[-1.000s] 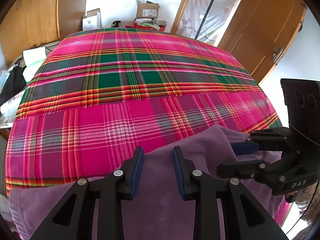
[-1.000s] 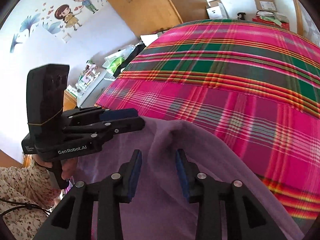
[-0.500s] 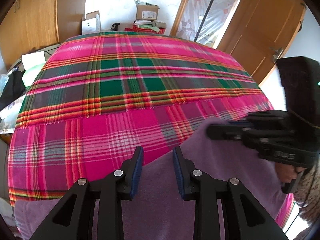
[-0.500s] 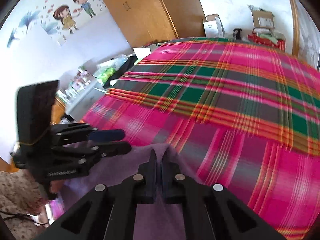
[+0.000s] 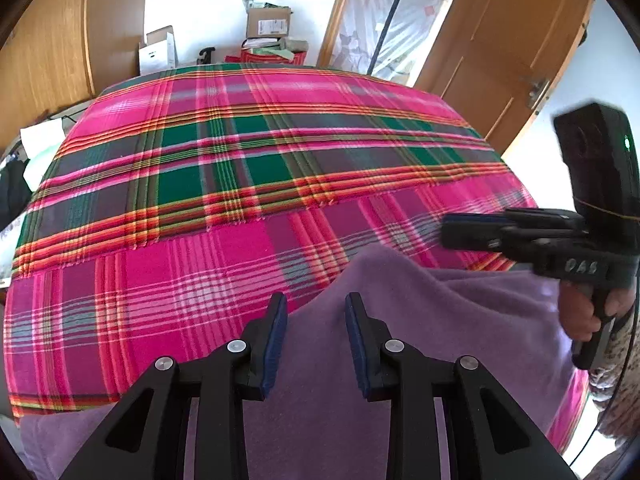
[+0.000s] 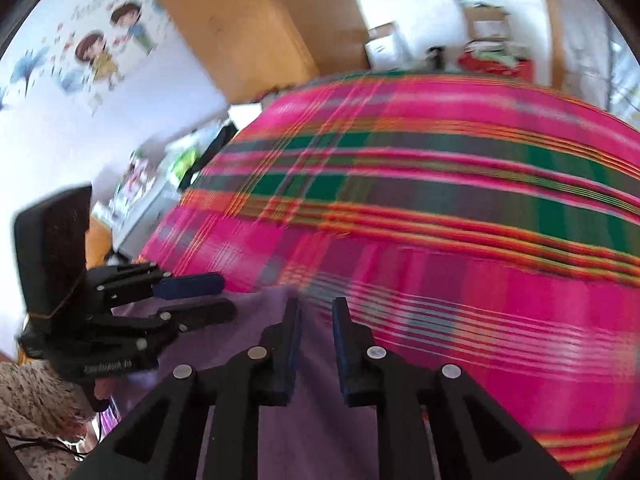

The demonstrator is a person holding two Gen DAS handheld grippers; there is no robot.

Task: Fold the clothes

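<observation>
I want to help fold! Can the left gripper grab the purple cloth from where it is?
Probably yes. The left gripper is open, right over the purple cloth, with nothing between them. The right gripper is off to its side.

Soft matt fleecy purple cloth (image 5: 400, 360), woven plaid blanket (image 5: 240, 184), matt black plastic gripper (image 5: 316, 320) with blue rubbery pads (image 5: 276, 336), smooth wooden door (image 5: 500, 48), cardboard box (image 5: 267, 22).

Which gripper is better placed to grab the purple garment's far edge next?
Probably left. The left gripper hangs open with the far edge of the purple garment running between its fingers. The right gripper, also open, points past that edge over the plaid bedspread.
</observation>
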